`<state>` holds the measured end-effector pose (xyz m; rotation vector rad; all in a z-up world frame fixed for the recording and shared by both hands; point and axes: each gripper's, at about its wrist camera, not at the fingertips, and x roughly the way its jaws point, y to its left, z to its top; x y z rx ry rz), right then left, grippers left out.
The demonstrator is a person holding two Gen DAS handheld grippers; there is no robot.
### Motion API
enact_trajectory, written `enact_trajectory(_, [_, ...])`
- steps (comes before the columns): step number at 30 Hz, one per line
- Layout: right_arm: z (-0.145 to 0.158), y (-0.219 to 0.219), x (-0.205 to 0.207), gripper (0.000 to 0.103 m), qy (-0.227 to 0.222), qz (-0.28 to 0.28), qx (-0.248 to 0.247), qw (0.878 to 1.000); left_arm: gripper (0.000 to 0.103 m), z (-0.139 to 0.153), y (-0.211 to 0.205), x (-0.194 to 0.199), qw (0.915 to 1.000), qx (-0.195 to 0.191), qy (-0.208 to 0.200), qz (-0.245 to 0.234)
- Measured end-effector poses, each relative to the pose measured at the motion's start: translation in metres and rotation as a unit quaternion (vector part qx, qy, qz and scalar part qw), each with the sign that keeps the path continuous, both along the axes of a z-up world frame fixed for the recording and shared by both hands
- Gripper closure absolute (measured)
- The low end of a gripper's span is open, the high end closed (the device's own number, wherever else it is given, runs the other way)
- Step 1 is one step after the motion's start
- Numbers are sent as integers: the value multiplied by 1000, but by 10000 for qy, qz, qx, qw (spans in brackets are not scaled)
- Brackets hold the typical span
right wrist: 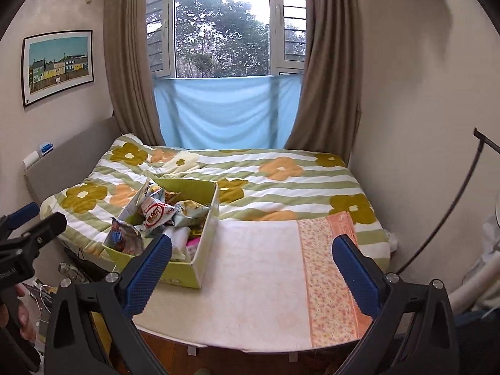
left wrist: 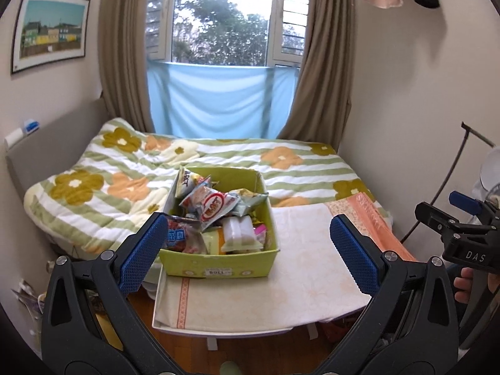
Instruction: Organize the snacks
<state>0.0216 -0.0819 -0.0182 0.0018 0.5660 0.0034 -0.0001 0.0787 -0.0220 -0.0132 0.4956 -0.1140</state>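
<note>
My left gripper [left wrist: 250, 250] sits low in its frame with both tongs spread wide apart, their blue knurled pads [left wrist: 142, 253] holding nothing. My right gripper [right wrist: 251, 268] is likewise splayed and empty, its textured blue pads [right wrist: 356, 276] framing bare cloth.

The snacks [left wrist: 215, 215], a jumble of crinkled foil and plastic packets, fill a rectangular lime-green cardboard box [left wrist: 218, 262] at centre frame in the left view and left of centre in the right view. A round red-and-white label marks the top packet [left wrist: 212, 207]; a glossy red-and-blue pouch [left wrist: 181, 237] leans against the box's left corner.

The box stands on a low table [left wrist: 250, 328] draped in a cream patterned cloth [left wrist: 306, 268] with an orange floral border, pushed against the foot of a bed.

Behind it, a plush quilt [left wrist: 103, 193] in green and white stripes with mustard and orange flowers covers the bed. Brown curtains [left wrist: 125, 62] flank a window [left wrist: 222, 15] at top centre, with pale blue fabric [left wrist: 218, 100] strung across its lower part. A framed print of coloured houses [left wrist: 50, 31] hangs upper left. Wooden flooring [left wrist: 140, 303] shows below the table.
</note>
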Motion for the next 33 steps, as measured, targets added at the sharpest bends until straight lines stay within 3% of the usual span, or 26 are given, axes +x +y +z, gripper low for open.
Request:
enact_trajectory(11, [-3, -22, -29, 1, -181, -250, 34, 9995, 0, 3, -20, -17, 9999, 120, -54, -24])
enact_trajectory(33, [1, -26, -28, 1, -297, -297, 36, 9991, 0, 5, -29, -11, 9998, 142, -43, -108])
